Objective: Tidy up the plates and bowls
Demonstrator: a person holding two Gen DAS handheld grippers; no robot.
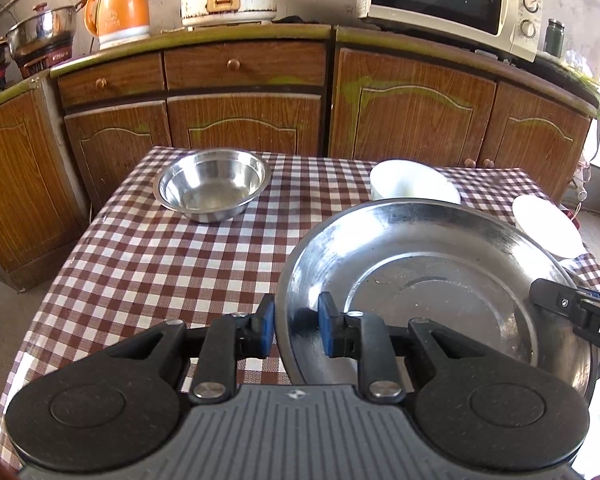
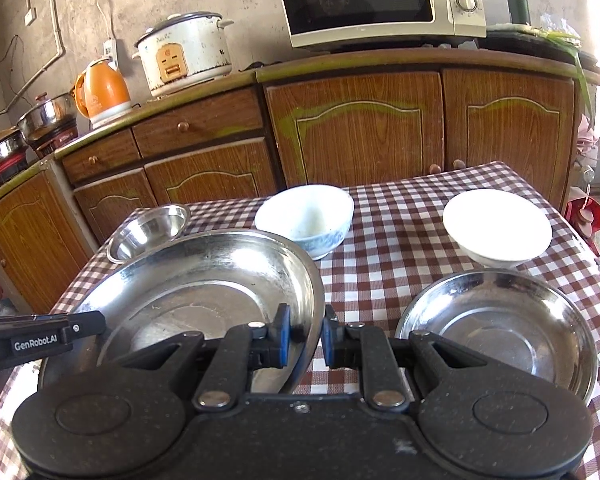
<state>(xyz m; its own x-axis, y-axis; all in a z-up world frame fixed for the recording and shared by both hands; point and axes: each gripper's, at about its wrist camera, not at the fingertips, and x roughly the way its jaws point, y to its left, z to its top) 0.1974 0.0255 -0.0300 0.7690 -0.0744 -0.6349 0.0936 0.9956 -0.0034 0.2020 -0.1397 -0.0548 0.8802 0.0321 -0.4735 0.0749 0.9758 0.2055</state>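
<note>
A wide, shallow steel plate (image 1: 440, 280) with a flat, scuffed base and a broad sloping rim is gripped at opposite edges by both grippers. The left gripper (image 1: 296, 320) has its blue pads pinched narrow on the plate's near left rim, one pad inside and one outside; the right gripper (image 2: 305, 338) clamps the right rim the same way, its jaws nearly closed on the thin metal. The plate seems to be held clear of the table (image 1: 140, 260), though the fisheye view makes that hard to judge. The table wears a glossy red-brown and white checked cloth. On it, a second steel plate (image 2: 500, 332) of the same round, dished shape lies just right of the held one. A small, deep steel bowl (image 1: 214, 184) sits at the far left. A white ceramic bowl (image 2: 306, 220) with faint blue marks on its outer wall stands behind the held plate, and another white bowl (image 2: 498, 226), smooth, rounded and on a small foot, is near the far right. Behind are wood-grain cabinets (image 2: 360, 120), a cream microwave (image 2: 376, 0), a stained white rice cooker (image 2: 184, 56) and an orange kettle (image 2: 102, 90).
</note>
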